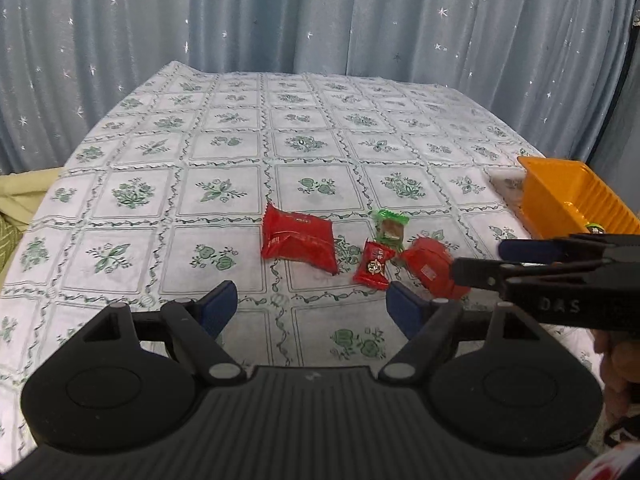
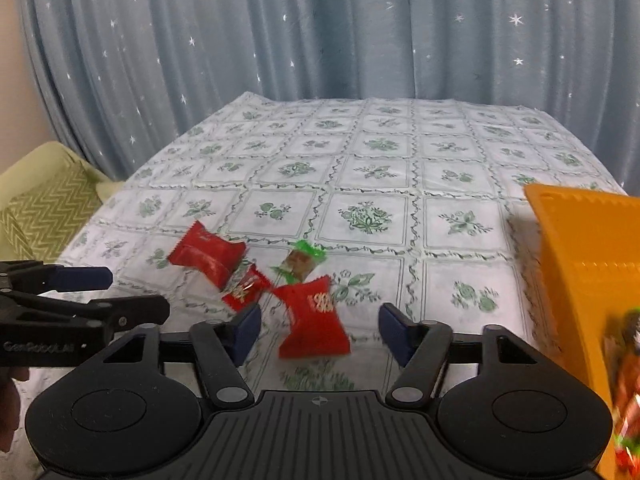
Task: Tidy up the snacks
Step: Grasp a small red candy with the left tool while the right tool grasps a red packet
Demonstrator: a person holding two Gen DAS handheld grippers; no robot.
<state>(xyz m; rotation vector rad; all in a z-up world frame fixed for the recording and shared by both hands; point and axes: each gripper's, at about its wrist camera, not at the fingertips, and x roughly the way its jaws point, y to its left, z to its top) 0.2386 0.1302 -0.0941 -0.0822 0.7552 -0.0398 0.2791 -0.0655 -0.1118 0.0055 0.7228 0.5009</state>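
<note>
Red foil snack packets (image 1: 298, 242) lie clustered with a green-wrapped sweet (image 1: 390, 229) on your floral-clothed worktop (image 1: 224, 152); your left gripper (image 1: 310, 308) hangs before them, jaws spread, nothing between. From the right gripper (image 2: 318, 330), jaws apart, a red packet (image 2: 314, 324) lies beyond; the orange plastic tray (image 2: 580, 248) holds blurred, probably wrapped, snacks.

The right gripper (image 1: 476, 260) reads "DAS"; the left gripper (image 2: 140, 292) reads "GenRobot.AI".

Glossy crinkled foil on red snack packets (image 1: 298, 238), smooth orange plastic bin (image 1: 568, 196), matt printed tablecloth (image 1: 224, 152), sheeny starred curtain (image 1: 280, 16)
</note>
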